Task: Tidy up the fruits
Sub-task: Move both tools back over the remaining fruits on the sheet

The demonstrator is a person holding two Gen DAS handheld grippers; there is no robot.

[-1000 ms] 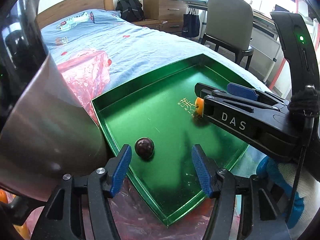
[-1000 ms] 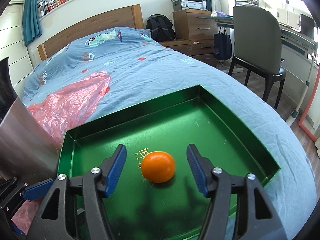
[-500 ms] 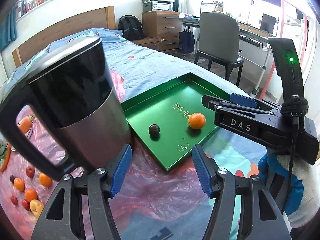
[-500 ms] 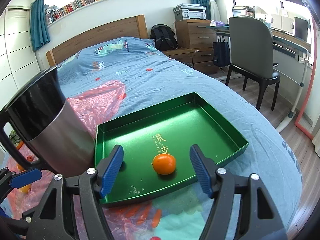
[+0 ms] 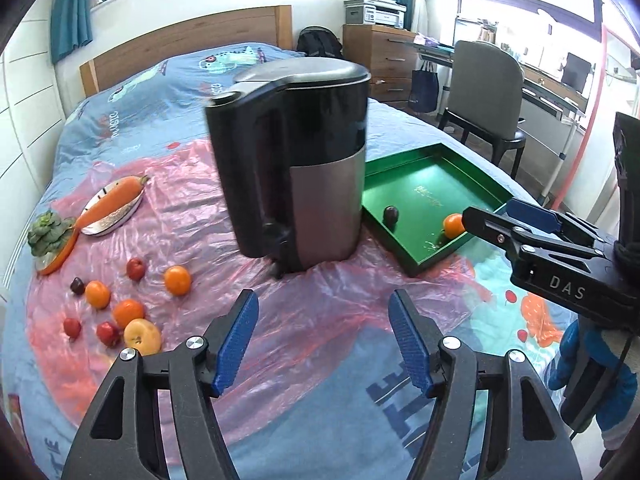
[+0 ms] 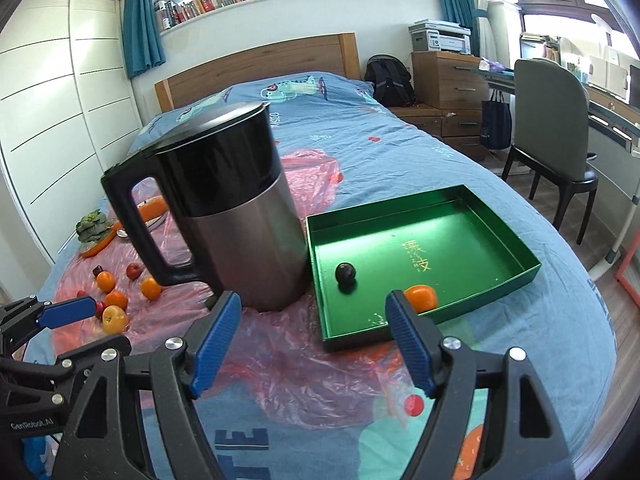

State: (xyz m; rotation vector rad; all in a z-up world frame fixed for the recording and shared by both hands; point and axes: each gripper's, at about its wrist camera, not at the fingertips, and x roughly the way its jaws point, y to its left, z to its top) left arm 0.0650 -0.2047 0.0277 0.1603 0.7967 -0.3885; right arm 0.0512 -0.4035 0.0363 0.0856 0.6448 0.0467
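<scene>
A green tray [image 6: 500,216] [image 5: 472,168] lies on the bed with a dark plum [image 6: 345,272] [image 5: 391,214] and an orange [image 6: 422,298] [image 5: 453,225] inside. Several loose fruits lie on pink plastic at the left: oranges [image 5: 177,280], small red fruits [image 5: 135,268] and a yellow apple [image 5: 142,336] [image 6: 115,319]. My left gripper [image 5: 323,338] hovers above the plastic, its jaws opening with nothing between them. My right gripper [image 6: 314,338] is open and holds nothing, near the tray's front corner.
A tall black and steel kettle [image 5: 296,168] [image 6: 224,204] stands between the loose fruits and the tray. A carrot on a dish [image 5: 114,204] and leafy greens [image 5: 50,232] lie far left. A chair [image 6: 552,136] and desk stand right of the bed.
Both grippers have pulled back and up from the tray, leaving the plum and orange in it. The kettle and loose fruits have come into view. The left jaws have widened slightly.
</scene>
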